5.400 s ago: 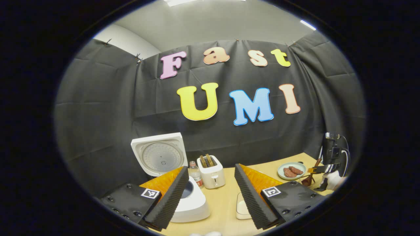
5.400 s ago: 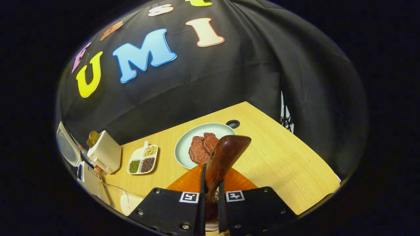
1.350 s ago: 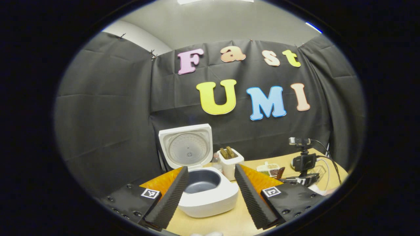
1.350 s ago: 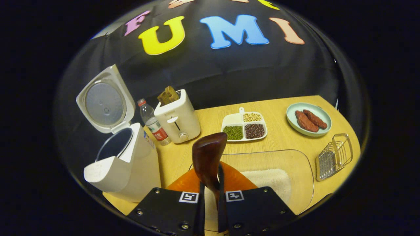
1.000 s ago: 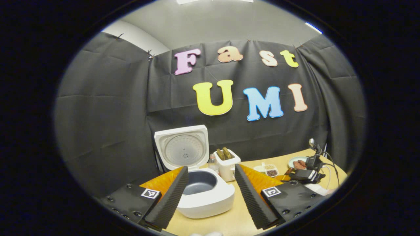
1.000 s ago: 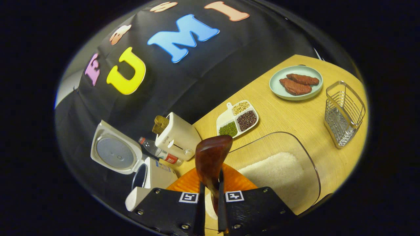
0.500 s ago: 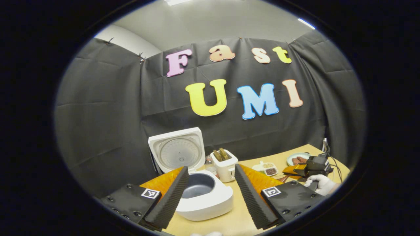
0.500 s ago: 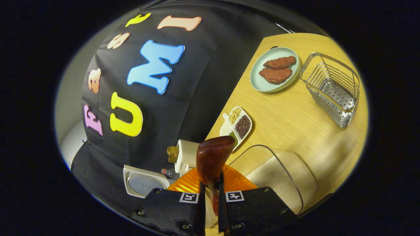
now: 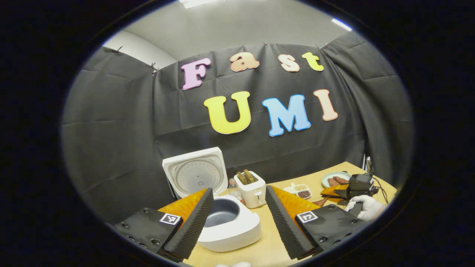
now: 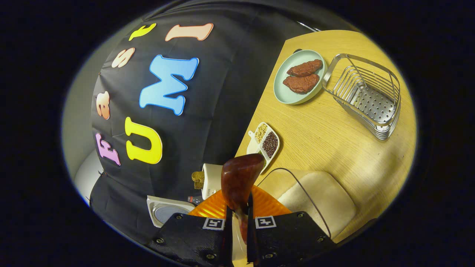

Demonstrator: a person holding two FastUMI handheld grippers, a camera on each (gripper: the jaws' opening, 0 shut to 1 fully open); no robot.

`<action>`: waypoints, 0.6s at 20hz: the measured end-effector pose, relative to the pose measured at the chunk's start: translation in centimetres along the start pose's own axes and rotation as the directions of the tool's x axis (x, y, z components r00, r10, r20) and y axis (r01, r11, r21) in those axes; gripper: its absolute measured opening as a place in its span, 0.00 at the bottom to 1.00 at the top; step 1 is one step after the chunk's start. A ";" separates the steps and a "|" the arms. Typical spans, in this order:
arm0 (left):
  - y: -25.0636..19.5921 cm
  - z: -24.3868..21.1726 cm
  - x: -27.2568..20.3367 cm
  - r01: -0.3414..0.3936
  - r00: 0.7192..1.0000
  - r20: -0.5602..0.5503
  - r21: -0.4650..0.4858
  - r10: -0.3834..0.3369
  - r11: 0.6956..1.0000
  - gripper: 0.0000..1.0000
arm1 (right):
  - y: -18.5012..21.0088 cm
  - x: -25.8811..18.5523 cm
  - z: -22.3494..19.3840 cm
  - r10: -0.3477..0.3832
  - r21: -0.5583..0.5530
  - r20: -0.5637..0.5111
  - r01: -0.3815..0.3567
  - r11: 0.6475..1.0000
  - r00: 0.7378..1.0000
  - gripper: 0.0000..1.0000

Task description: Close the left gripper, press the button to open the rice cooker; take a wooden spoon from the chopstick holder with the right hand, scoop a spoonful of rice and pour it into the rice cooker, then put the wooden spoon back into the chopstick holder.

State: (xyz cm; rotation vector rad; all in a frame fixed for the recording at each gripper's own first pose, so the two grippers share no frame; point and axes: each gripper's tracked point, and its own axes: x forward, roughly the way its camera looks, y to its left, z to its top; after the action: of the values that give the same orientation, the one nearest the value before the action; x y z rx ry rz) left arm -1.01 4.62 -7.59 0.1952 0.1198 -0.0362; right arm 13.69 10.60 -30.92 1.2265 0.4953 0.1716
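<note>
The white rice cooker [image 9: 230, 226] stands open, its lid [image 9: 195, 174] upright and its dark inner pot bare. My left gripper [image 9: 238, 191] hovers open just in front of it, holding nothing. My right gripper [image 10: 239, 211] is shut on the handle of the dark wooden spoon [image 10: 239, 180], whose bowl sticks out ahead. This gripper is rolled hard to one side at the near end of the clear rice container [image 10: 315, 200], which holds white rice. The metal wire chopstick holder [image 10: 365, 94] stands beyond on the table. The right gripper [image 9: 349, 191], in a gloved hand [image 9: 365, 207], also appears at the far right.
A white toaster [image 9: 252, 185] with bread and a small bottle [image 9: 233, 187] stand just right of the cooker. A divided dish of beans [image 10: 265, 142] and a pale green plate with meat [image 10: 300, 76] lie toward the back of the wooden table [image 10: 334, 141].
Over the last second the right gripper has rolled sideways with the spoon and dropped toward the rice container. The left gripper has drifted slightly and stays open.
</note>
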 end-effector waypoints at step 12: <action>0.5 -0.8 -1.3 0.040 0.998 0.041 -0.004 -0.040 0.999 0.99 | 10.1 -1.5 -1.3 0.082 0.047 -0.008 -0.081 0.996 0.997 0.15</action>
State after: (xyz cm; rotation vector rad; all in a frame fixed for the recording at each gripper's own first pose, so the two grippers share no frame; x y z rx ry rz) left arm -2.35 5.33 -8.13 0.1875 0.0825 -0.0794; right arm 13.12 14.59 -21.48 1.2933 0.4604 0.2366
